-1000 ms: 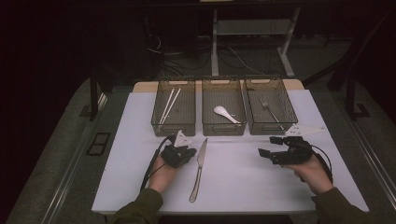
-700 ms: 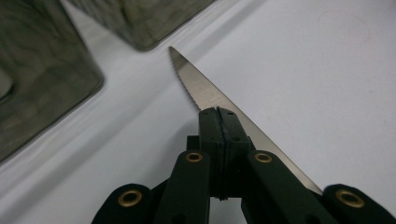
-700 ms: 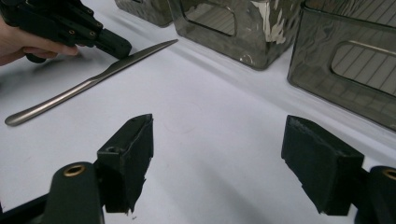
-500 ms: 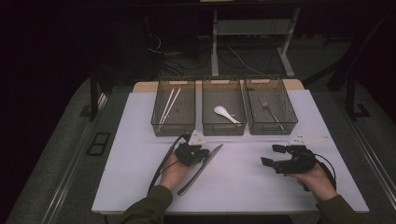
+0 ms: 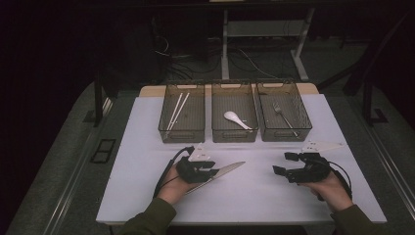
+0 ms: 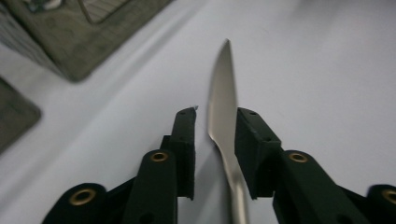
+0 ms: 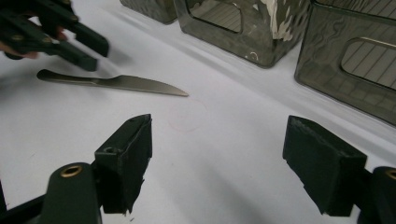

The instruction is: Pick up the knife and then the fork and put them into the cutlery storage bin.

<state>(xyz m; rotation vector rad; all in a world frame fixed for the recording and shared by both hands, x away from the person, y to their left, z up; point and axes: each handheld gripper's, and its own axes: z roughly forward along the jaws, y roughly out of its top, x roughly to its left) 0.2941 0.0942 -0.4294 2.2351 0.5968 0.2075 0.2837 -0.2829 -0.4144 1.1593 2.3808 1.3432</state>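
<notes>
White sheet (image 5: 147,142) covers table, tan wood edge (image 5: 147,91) exposed at far side. Room dark, light falls on tabletop alone. Grey carpet floor (image 5: 63,156) around table. Behind: white desk frame (image 5: 226,39), 2 legs, cables (image 5: 244,61) tangled on floor. Black floor socket plate (image 5: 103,151) left of table.

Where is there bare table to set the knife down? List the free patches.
Free: the white table left of the left gripper; the stretch between the knife and the right gripper. Crowded: the three bins along the far edge.
</notes>
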